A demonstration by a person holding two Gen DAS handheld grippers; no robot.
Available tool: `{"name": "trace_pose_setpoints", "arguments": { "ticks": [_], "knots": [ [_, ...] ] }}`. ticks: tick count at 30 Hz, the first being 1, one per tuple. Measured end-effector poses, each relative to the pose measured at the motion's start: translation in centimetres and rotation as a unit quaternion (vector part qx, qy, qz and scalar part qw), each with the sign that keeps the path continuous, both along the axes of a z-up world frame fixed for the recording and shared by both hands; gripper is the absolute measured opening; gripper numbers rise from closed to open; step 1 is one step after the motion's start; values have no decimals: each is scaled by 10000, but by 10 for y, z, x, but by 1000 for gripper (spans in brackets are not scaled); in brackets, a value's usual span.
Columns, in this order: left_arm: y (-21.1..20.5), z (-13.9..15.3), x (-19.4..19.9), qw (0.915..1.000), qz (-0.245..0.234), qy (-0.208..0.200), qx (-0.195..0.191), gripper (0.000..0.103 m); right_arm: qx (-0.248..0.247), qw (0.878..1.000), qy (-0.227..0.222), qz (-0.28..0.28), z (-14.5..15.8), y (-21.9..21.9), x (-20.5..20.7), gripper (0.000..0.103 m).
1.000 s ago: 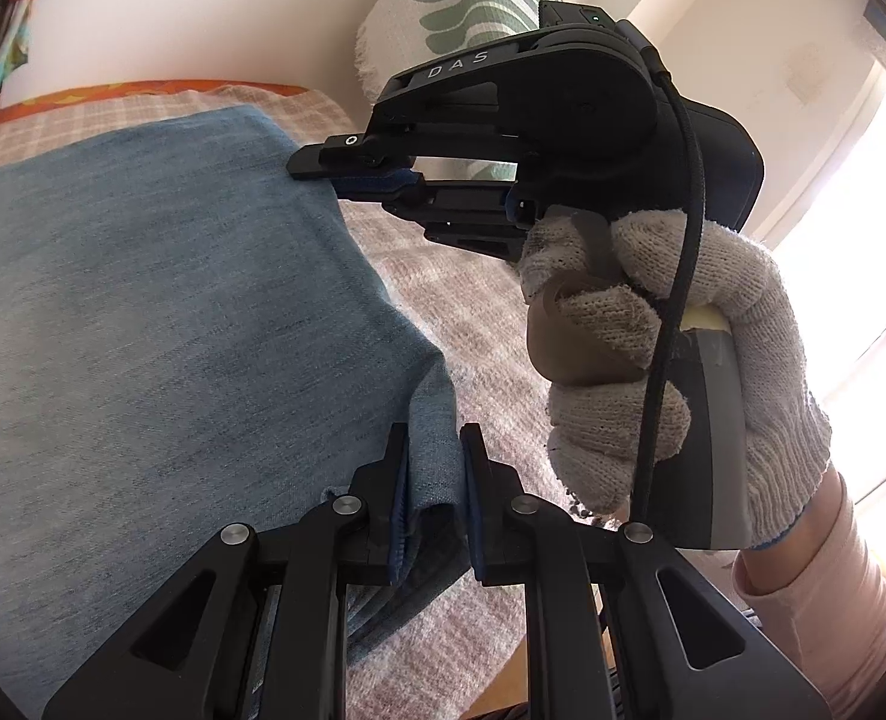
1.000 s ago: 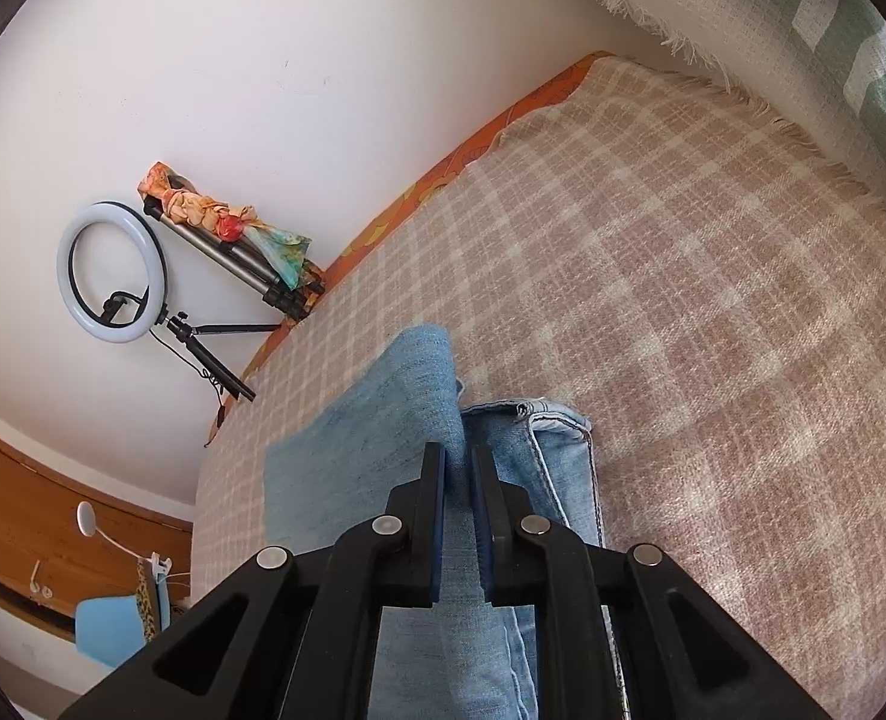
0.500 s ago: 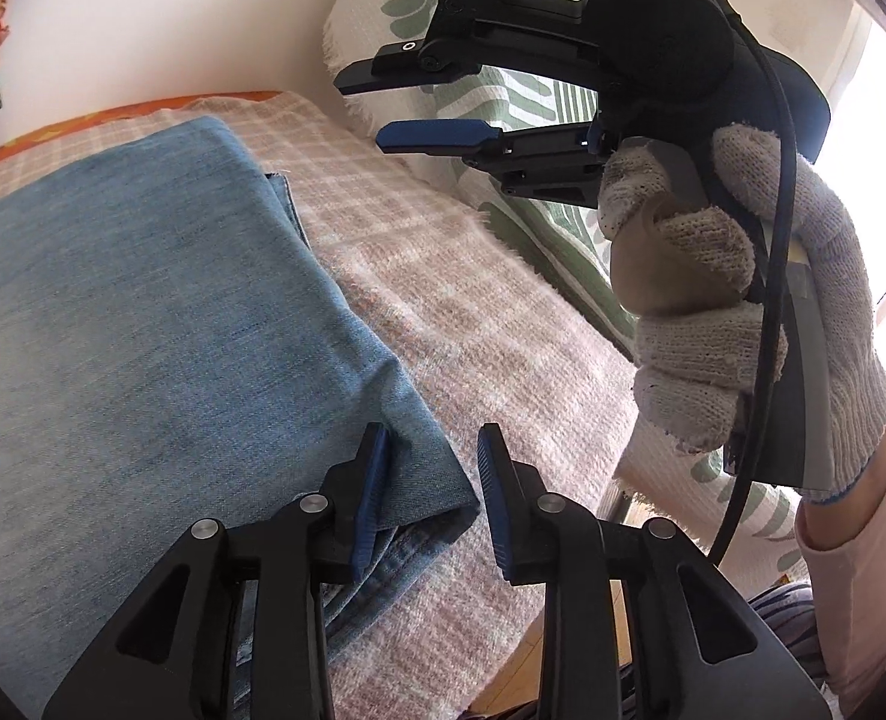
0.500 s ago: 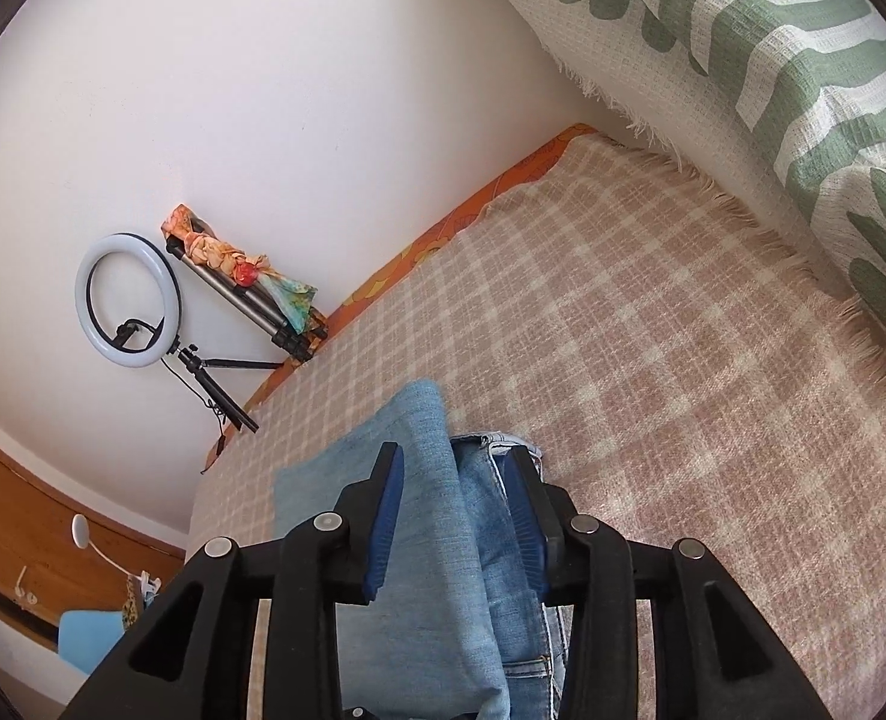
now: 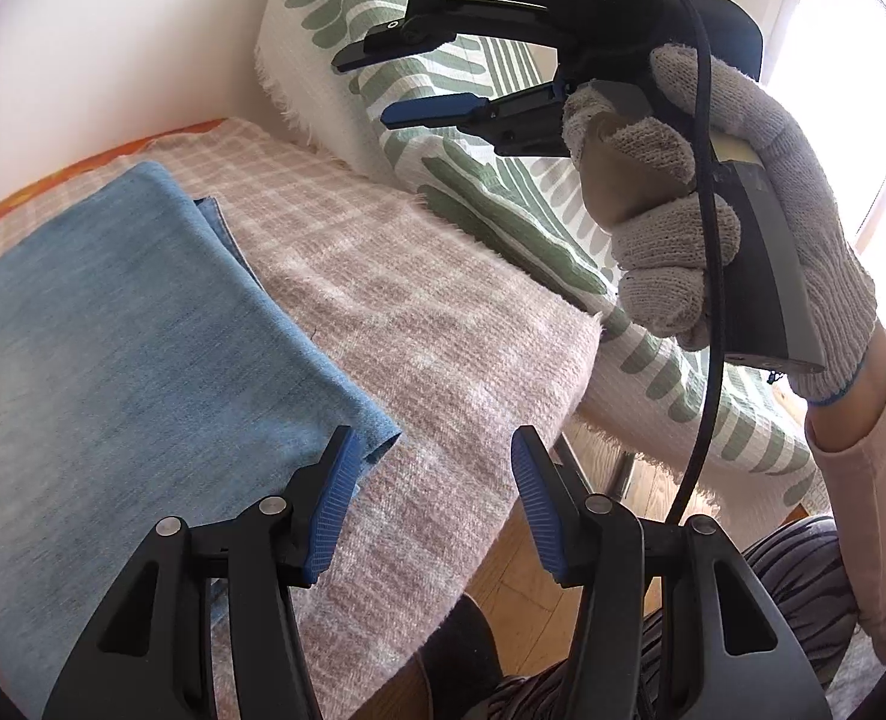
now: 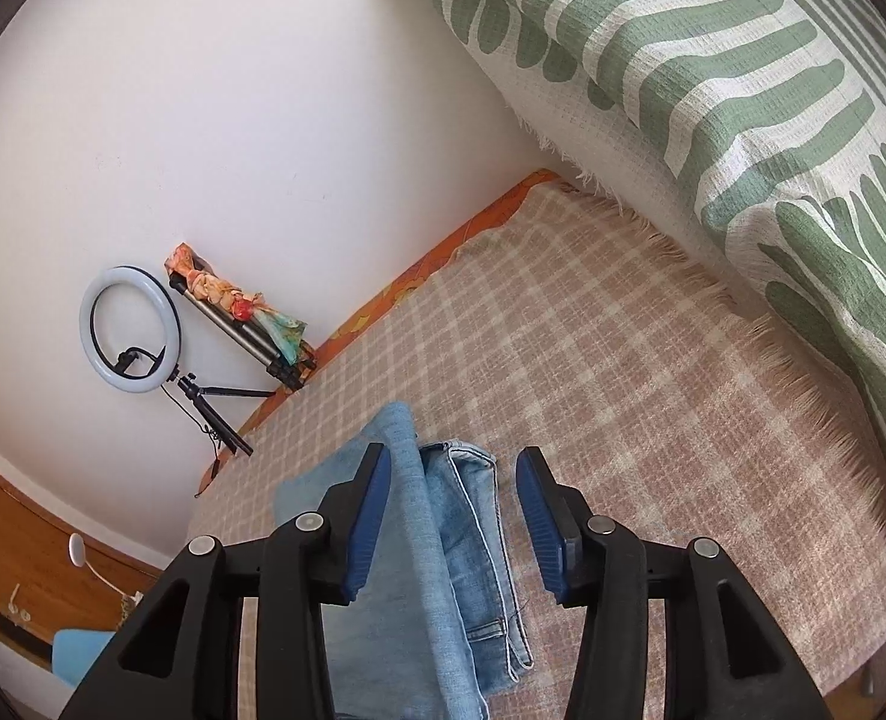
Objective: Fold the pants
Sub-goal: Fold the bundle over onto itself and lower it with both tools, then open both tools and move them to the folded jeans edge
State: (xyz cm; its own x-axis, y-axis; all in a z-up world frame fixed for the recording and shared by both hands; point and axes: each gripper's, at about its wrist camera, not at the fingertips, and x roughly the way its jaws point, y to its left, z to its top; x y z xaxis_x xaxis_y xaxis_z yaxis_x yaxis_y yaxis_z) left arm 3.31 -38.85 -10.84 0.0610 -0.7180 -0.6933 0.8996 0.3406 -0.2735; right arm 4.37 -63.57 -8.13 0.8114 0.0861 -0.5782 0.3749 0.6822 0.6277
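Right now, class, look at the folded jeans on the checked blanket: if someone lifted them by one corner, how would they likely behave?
The jeans would probably sag and unfold, since they lie as loose stacked layers. Their thick denim hems suggest some weight for cloth. They likely wouldn't slide easily: the blanket looks fuzzy.

the jeans (image 5: pixel 131 324) are soft matt denim on a coarse woven plaid blanket (image 5: pixel 443 324). the left gripper (image 5: pixel 431 498) is matt black plastic with ribbed blue pads (image 5: pixel 335 504). at three o'clock, a rough knitted cotton glove (image 5: pixel 743 204).
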Motion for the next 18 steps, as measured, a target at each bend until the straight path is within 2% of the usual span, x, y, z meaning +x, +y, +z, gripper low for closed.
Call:
{"name": "trace_pose_setpoints", "arguments": {
  "ticks": [4,9,12,18],
  "knots": [
    [17,6,-3,9999,111,-62,70,54,-257,9996,58,90,5,7,-4,60],
    [50,21,5,9985,502,-218,92,57,-851,9948,328,442,1,32,3,71],
    [66,30,18,9964,783,-320,110,58,-1185,9894,443,713,-4,51,13,73],
    [88,42,40,9886,1231,-831,239,62,-1606,9798,554,1053,-16,77,32,81]
  ]
}}
